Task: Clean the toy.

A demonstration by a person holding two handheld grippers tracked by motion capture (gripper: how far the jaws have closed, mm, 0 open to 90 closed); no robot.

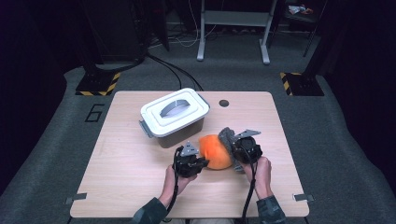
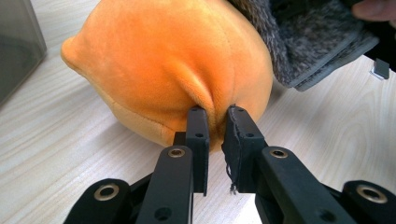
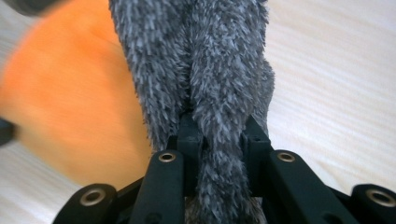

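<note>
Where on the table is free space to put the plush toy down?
Bare wood lies left of the left gripper, toward the table edge, and right of the right gripper. It is crowded between the lidded box and the orange plush.
</note>
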